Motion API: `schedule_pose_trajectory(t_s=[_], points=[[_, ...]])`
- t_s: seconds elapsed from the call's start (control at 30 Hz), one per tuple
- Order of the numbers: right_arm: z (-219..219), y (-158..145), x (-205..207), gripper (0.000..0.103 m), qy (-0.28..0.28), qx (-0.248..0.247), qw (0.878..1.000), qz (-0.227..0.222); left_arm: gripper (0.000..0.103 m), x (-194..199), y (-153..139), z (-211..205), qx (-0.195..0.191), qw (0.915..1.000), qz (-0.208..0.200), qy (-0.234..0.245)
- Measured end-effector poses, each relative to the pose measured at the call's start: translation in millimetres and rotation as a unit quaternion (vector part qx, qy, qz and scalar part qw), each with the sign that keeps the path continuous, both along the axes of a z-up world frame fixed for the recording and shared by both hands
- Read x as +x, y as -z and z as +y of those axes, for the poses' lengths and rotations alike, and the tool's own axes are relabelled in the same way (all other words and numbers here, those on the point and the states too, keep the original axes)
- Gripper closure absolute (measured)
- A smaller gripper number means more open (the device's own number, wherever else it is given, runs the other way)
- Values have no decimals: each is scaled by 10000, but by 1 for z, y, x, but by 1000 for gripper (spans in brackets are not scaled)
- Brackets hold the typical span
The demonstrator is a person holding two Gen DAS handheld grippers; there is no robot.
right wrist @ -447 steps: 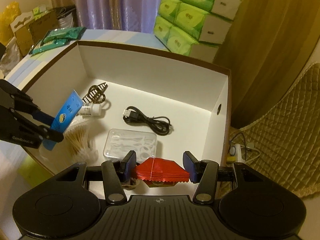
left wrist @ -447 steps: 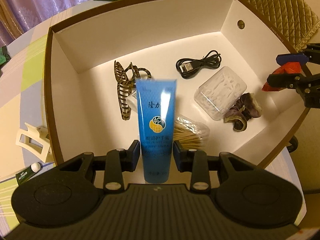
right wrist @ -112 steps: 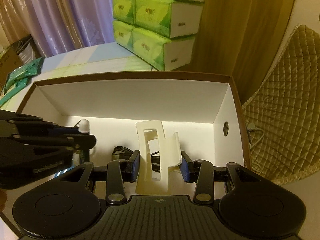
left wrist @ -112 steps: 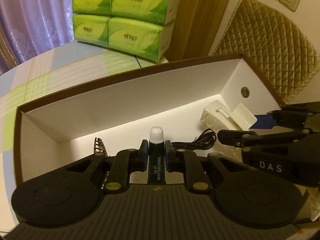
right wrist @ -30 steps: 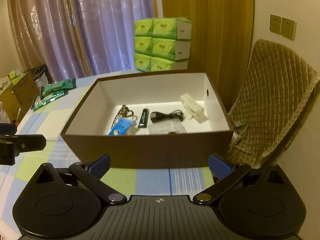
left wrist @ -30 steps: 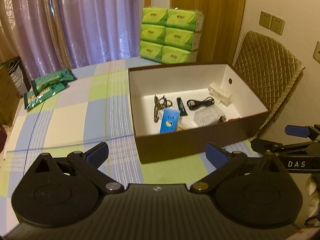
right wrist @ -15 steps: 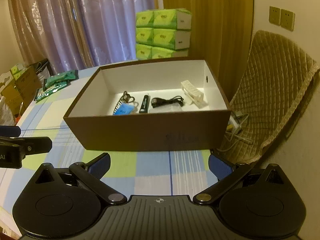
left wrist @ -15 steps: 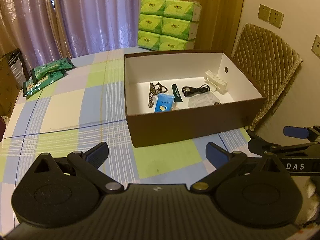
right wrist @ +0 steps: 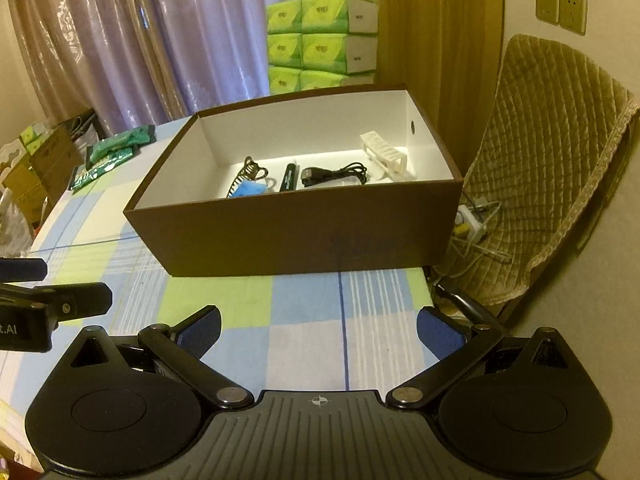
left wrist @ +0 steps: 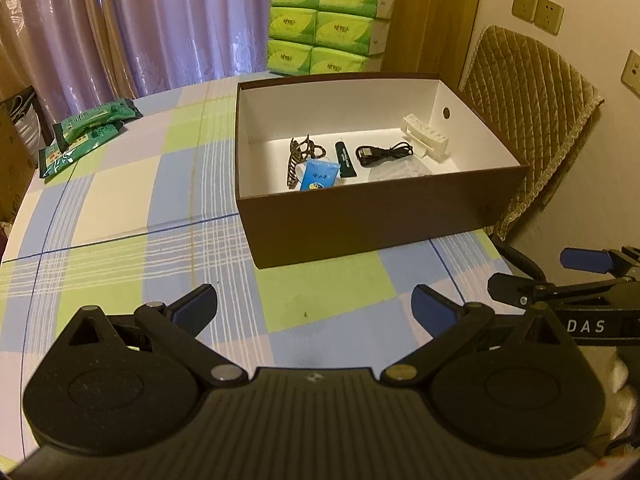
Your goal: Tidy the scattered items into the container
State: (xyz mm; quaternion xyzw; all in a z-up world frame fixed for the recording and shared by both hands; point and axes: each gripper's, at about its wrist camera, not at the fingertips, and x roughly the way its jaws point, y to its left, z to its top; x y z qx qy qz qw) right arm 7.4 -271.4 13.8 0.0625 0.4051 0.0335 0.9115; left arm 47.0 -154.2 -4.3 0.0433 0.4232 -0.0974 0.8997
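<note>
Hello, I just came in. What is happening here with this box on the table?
A person holds a gripper in each hand, and both the left gripper and the right gripper are open and empty, held back from the brown box. Small things already lie inside it: a blue tube, a patterned hair clip, a dark lip balm, a black cable and a white hair clip. On the checked tablecloth only green packets lie far off.

The brown box [left wrist: 372, 216] stands open, white inside. On its floor lie a striped hair claw [left wrist: 298, 156], blue tube [left wrist: 319, 175], black cable [left wrist: 382, 151] and white clip [left wrist: 426, 139].
</note>
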Motion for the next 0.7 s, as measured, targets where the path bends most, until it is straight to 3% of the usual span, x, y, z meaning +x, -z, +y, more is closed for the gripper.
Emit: schedule_pose_trajectory(t_s=[0.7], points=[[-1,0,-2,2,36,38,10000,-6,1,-3,1,-5,14,10000,-72,9]])
